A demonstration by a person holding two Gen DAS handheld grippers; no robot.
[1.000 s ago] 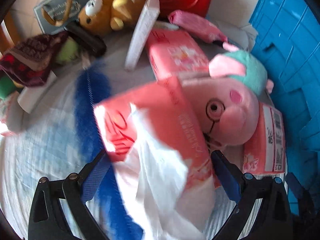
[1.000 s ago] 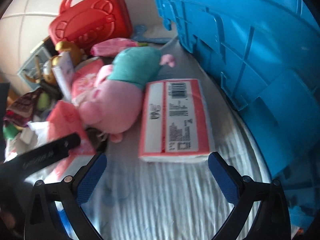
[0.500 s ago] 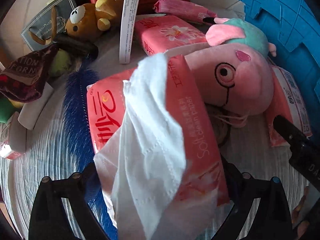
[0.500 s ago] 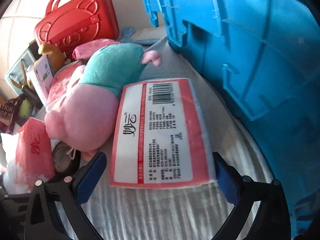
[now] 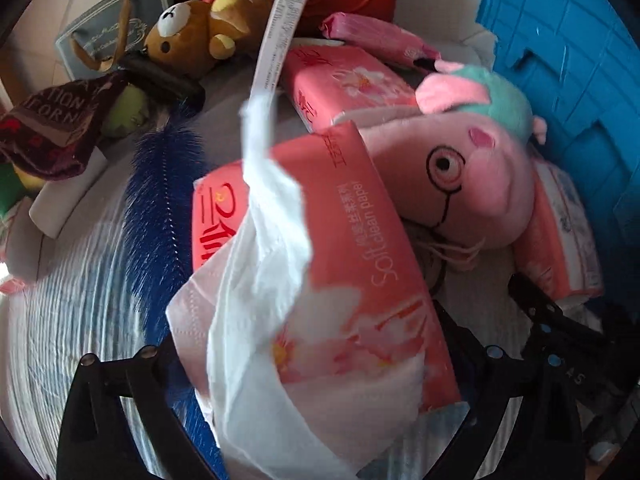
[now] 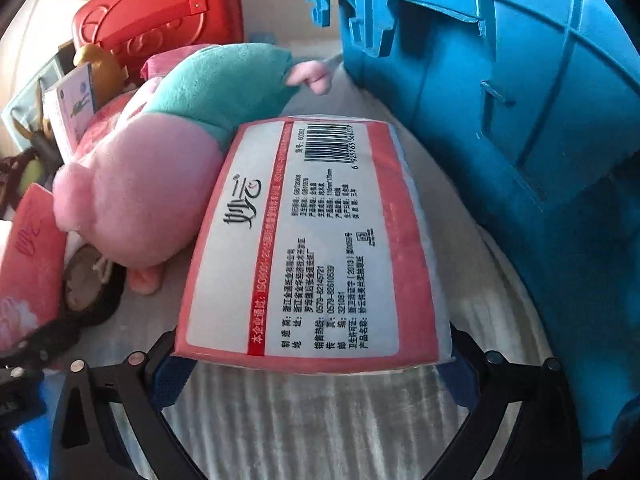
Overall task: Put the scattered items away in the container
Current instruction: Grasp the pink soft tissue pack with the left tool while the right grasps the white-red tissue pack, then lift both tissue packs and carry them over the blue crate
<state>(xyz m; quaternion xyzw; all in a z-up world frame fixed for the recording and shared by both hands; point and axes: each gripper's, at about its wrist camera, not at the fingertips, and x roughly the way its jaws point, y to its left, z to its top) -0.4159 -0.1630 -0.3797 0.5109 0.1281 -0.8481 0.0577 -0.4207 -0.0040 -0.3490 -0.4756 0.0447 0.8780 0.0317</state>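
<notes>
Left claw [image 5: 316,364] grips open tissue pack [image 5: 320,264], sheet trailing. Right claw [image 6: 312,364] spread, straddling barcode pack [image 6: 316,240]. Blue crate [image 6: 520,100] at two o'clock. Next, we judge: close, lift both in.

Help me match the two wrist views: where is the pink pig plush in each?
Left wrist: pig plush right of centre, face toward the camera, behind the tissue pack in the left gripper.
Right wrist: pig plush left of centre, seen from the back, touching the barcode pack between the right gripper's fingers.
Shared landmark: the blue crate, at the right edge in both.
</notes>
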